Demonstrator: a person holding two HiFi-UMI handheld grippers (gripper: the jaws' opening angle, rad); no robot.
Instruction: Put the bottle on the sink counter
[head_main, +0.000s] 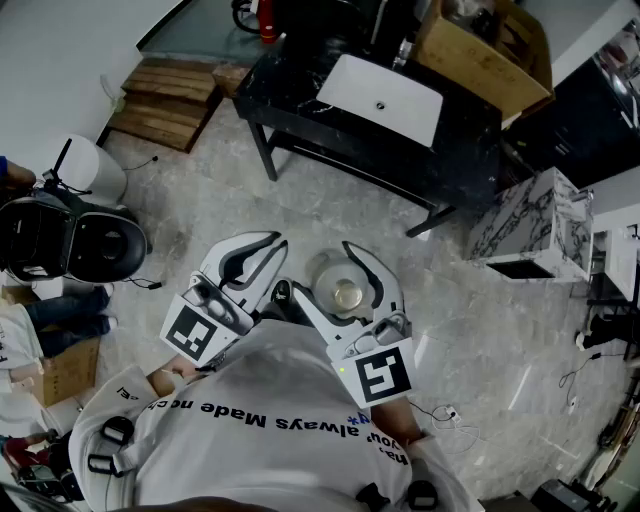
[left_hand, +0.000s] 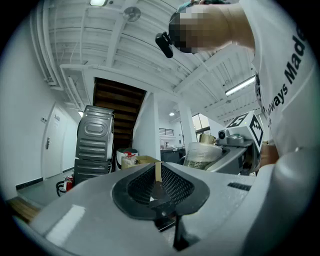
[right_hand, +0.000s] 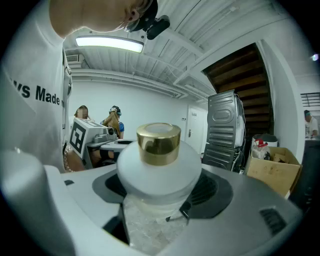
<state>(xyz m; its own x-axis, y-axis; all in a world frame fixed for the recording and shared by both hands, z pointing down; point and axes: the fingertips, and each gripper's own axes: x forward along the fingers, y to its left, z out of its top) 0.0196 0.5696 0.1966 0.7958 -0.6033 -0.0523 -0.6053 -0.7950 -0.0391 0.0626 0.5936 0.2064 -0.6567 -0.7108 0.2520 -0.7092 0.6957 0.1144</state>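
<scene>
on my left, the left claw (head_main: 278, 246) hangs with its jaws pressed together and nothing between them. in the left gripper view its dark mesh pads (left_hand: 172, 186) meet on air. it has no job yet, but the two claws sit just beside each other, so i judge a careless swing inward could knock the load.

at the middle, my right claw (head_main: 333, 278) stands about as wide as it goes. its jaws are clamped on the white round-shouldered bottle with a gold cap (right_hand: 159, 165), which is upright in front of my chest, above the grey stone floor (head_main: 300, 200). the pads grip the clear, ice-textured body below the shoulder. with the jaws this wide i have little reach to spare, so i reckon a jolt could let the bottle slide down or twist.

ahead and to the right, the black marble sink counter (head_main: 290, 85) is well apart from me, with a white rectangular basin (head_main: 385, 100) sunk in it and a brown cardboard box (head_main: 480, 45) by its right end. setting down on the basin's rim could tip the bottle, so the bare black top looks safer. loose white cables (head_main: 445, 412) lie on the floor at my right, where a foot could catch.
</scene>
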